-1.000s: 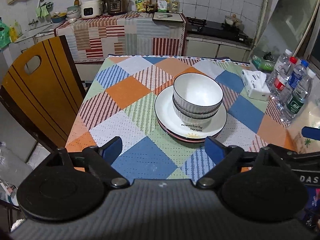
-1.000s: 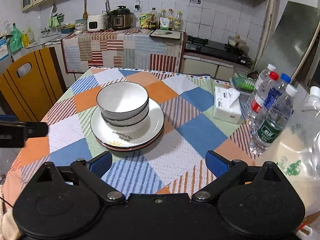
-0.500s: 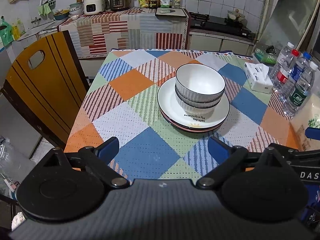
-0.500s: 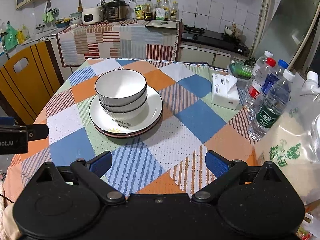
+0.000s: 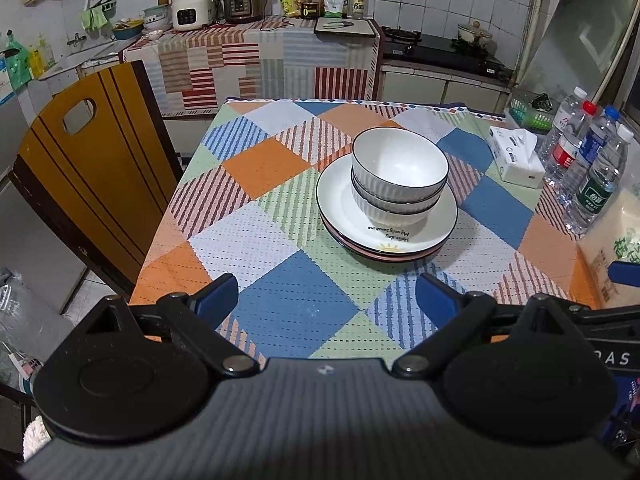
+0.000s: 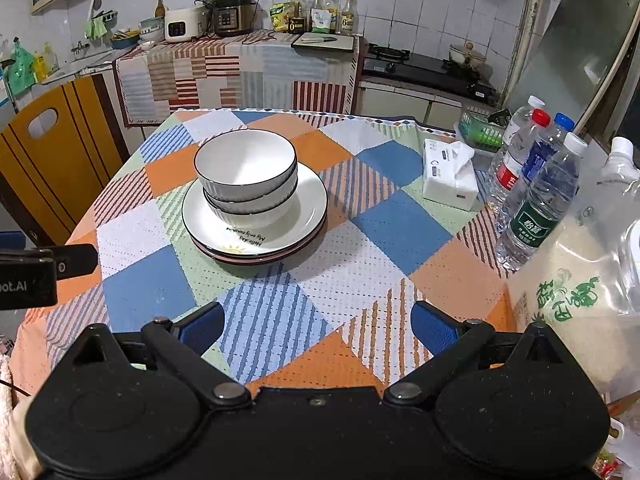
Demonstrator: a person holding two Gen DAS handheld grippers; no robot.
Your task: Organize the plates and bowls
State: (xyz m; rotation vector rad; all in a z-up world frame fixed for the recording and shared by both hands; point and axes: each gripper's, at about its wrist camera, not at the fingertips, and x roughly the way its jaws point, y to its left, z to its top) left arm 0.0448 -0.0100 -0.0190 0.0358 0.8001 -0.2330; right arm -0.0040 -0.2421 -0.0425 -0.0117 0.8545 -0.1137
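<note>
Patchwork-cloth dining table [image 5: 280, 304] seen along both grippers. We hold the left gripper [image 5: 326, 294] and the right gripper [image 6: 316, 326] low over the near edge of the table, each with its blue fingers spread wide apart and nothing between them. The task's ware stands near the middle of the cloth: two ribbed white bowls [image 5: 399, 174], nested one in the other, rest on a white dark-rimmed plate [image 5: 348, 216] bearing a sun motif, which lies on at least one pink-edged plate [image 6: 256, 259] beneath; we cannot tell how many plates the pile holds. The stack looks tidy and concentric, so we judge the sorting either complete or not yet begun; the views do not settle which. If the stack is to be handled, we would approach the upper bowl from the near side, pass one finger inside the rim and one outside, close on the wall rather than the lip, and lift straight up so the lower bowl is not dragged along. Glazed ceramic is likely to slip, so a firm, level grip matters. To the right stand a tissue box [image 6: 450, 176] and water bottles [image 6: 536, 208], well apart from the stack; a wooden chair [image 5: 92, 176] stands at the left edge.
</note>
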